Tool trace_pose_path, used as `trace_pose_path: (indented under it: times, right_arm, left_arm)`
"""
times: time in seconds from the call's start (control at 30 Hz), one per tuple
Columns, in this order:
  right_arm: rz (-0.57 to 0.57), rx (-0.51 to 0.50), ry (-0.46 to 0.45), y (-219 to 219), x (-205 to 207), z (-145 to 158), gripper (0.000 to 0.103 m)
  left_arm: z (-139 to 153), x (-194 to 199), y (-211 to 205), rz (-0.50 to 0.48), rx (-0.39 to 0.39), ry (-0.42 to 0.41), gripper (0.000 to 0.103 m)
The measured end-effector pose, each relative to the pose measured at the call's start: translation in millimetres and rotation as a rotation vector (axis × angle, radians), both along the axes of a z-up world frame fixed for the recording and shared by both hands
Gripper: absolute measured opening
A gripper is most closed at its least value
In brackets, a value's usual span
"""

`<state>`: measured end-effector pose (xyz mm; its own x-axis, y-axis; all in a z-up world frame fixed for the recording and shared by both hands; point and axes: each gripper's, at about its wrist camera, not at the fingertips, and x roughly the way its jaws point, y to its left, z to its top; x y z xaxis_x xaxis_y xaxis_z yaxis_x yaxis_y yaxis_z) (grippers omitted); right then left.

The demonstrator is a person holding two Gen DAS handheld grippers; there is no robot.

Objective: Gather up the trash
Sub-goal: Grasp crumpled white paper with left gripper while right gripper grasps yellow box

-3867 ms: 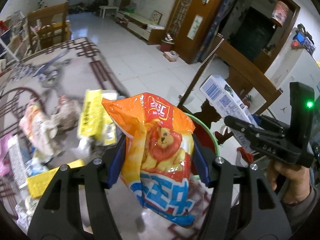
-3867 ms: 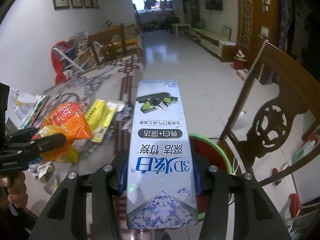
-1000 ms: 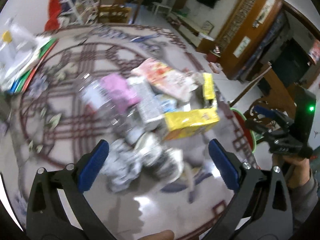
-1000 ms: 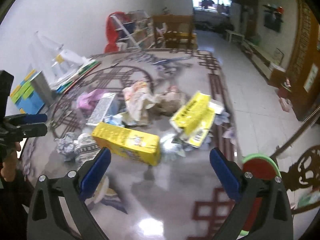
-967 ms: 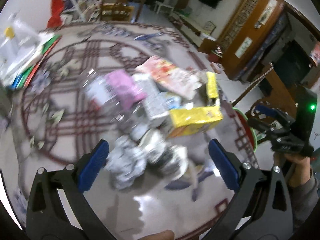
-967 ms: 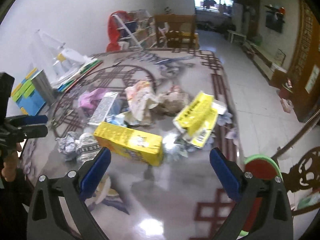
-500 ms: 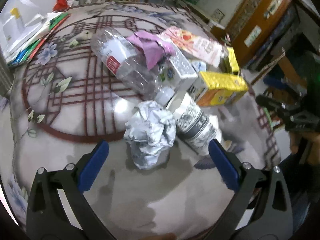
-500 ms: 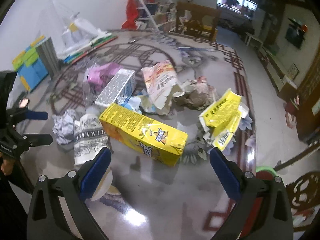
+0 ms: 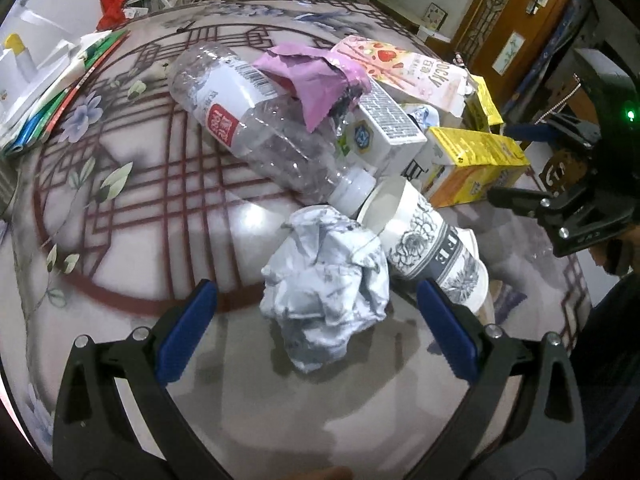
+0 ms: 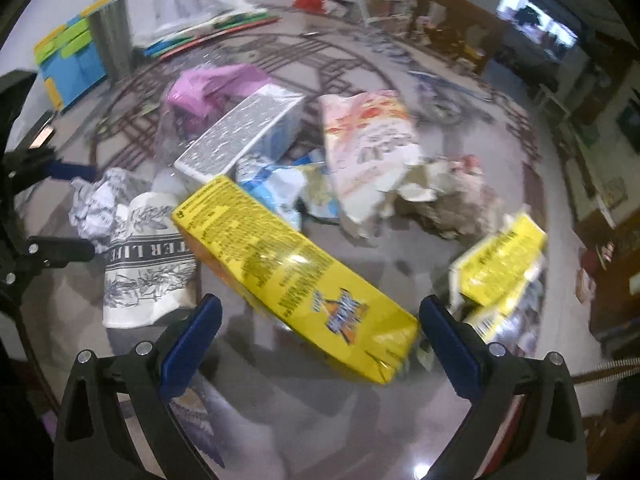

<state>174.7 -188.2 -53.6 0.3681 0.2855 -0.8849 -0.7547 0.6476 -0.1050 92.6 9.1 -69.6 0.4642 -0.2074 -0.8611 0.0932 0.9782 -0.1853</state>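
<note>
A: State the condition of both tools.

B: The left gripper [image 9: 316,320] is spread wide with nothing between its blue pads. It is lined up on the crumpled paper ball [image 9: 326,284], which lies on the patterned table [image 9: 120,208] between the fingers but touches neither. The right gripper [image 10: 318,330] is likewise spread and empty, with the near end of the yellow carton [image 10: 296,272] between its fingers.

A: Why these two items?

B: As a judgement: each is the piece of trash nearest its tool and lies free at the edge of the heap, so it can be lifted without disturbing the rest.

A: Where is the remaining trash?

B: On the table, in one heap. The paper cup [image 9: 428,248] lies on its side touching the ball. The clear plastic bottle [image 9: 264,128] lies with its cap at the cup's rim, and a pink wrapper [image 9: 316,80] is draped over it.

A: What does each view add?

B: The left view shows the ball's clearance from the pads and the bottle in full. The right view shows the carton's whole length, a second yellow box [image 10: 500,264] and a blue-and-white wrapper [image 10: 280,188]; it is blurred. No bin is visible in either view.
</note>
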Motion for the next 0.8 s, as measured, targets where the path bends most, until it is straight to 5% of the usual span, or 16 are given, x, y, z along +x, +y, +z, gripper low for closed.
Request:
trace_pose_path:
  times: [0.3,0.43,0.57,0.8]
  right_arm:
    - [0.046,-0.062,0.009,6,5,-13,0.075]
    - [0.054,-0.038,0.024,2,2,-9,0.065]
    - [0.060,-0.020,0.049,-1,-8,-9,0.056]
    - [0.040,-0.013,0.039,-3,-23,-7,0.045]
  left_arm:
    - [-6,4,-5,-0.025,0.000,0.004,0.096]
    - [-8,3,-9,-0.037,0.021,0.010,0.071]
    - [-9,1,-10,-0.038,0.020,0.012,0.057]
    - [-8,-1,-4,-0.016,-0.025,0.015,0.049]
